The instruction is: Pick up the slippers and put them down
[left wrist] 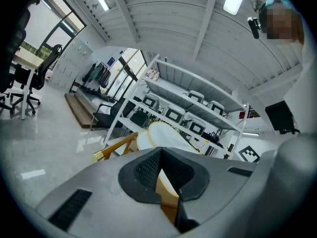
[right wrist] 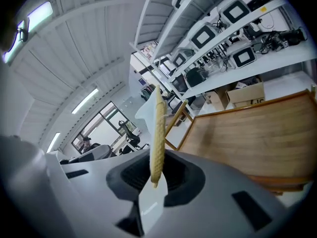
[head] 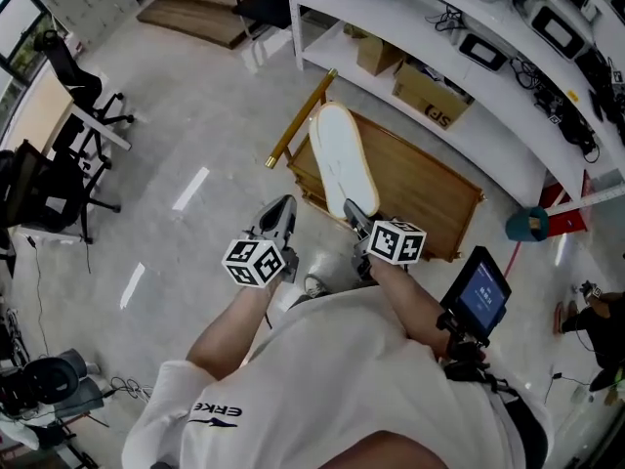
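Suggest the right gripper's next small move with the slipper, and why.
Probably lower the slipper toward the wooden platform before opening: the right gripper clamps it by one end, and it seems held clear of the boards, not resting on them.

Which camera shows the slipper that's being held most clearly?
The head view: the slipper shows nearly its whole pale sole. The right gripper view sees only its thin edge, the left gripper view a partial sole behind the jaws.

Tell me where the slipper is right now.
In the head view the slipper is at centre, gripped at its near end by the right gripper. It reaches out over the left part of the wooden platform, in front of the white shelving.
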Motion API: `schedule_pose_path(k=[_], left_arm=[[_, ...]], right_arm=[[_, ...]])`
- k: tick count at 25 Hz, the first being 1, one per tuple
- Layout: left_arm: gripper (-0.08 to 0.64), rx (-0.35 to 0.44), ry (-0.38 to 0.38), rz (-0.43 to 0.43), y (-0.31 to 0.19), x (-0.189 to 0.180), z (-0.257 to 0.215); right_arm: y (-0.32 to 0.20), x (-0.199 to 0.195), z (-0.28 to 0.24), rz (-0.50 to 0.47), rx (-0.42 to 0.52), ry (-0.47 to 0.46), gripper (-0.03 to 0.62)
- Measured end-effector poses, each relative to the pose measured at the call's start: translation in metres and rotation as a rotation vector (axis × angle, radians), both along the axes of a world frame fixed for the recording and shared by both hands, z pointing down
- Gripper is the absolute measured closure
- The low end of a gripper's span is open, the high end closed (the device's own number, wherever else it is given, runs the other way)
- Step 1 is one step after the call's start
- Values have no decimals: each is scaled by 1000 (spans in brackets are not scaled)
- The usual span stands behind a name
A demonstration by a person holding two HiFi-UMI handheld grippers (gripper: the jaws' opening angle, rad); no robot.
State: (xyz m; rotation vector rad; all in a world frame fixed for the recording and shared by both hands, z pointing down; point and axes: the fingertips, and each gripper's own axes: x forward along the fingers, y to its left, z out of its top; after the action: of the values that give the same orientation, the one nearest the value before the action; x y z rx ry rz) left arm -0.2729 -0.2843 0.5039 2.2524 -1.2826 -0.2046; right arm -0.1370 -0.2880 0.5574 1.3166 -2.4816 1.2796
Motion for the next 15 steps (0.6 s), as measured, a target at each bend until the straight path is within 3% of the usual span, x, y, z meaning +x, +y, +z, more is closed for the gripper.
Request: schedule_pose_path(k=[6,15], left_arm=[[557,-61,14,3,1,-15,20],[557,-125,-22,15,-20,-16,41]], right_arm=[[-1,-4,34,50,-103,7,538],[-34,-8,73,135,-210,-72,538]])
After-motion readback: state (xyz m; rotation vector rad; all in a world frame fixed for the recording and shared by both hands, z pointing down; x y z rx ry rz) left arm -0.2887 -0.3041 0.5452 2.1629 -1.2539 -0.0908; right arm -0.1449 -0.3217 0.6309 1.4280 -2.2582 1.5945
